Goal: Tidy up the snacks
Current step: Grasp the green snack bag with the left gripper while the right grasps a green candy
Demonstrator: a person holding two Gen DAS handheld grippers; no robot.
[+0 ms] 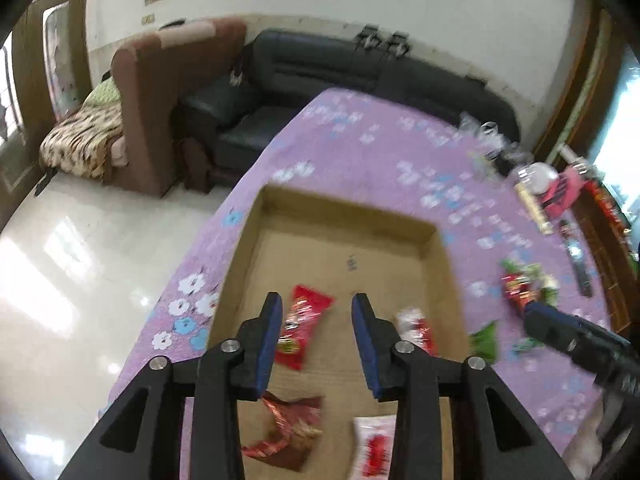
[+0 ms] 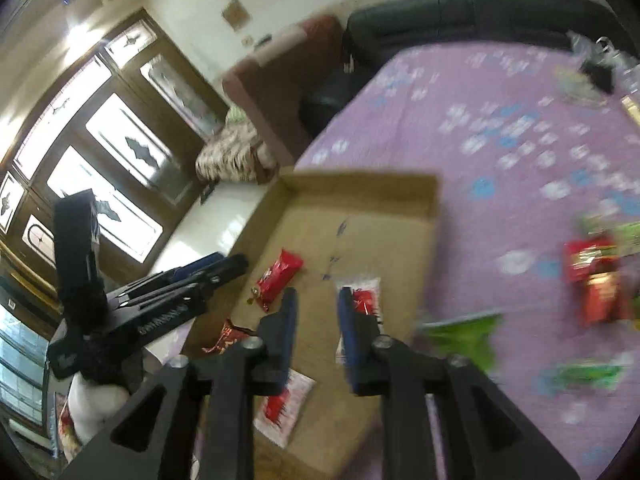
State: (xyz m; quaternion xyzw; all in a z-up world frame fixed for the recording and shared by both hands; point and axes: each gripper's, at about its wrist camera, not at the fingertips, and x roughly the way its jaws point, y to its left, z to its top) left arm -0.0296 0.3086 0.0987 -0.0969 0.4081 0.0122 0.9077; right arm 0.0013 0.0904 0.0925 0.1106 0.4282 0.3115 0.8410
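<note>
Now hovering over the box (image 1: 434,246), both grippers (image 1: 316,312) (image 2: 317,300) partly open, empty; next, reaching for packets (image 2: 596,280) outside.

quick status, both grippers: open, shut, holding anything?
Left gripper: open, holding nothing, above the cardboard box.
Right gripper: open, holding nothing.

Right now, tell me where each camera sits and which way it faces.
Left wrist: on the left gripper, aimed down into the shallow brown cardboard tray; right gripper at right edge.
Right wrist: on the right gripper, over the same tray; left gripper and a hand at left.
Shared: tray, red snack packet, purple flowered tablecloth.
</note>
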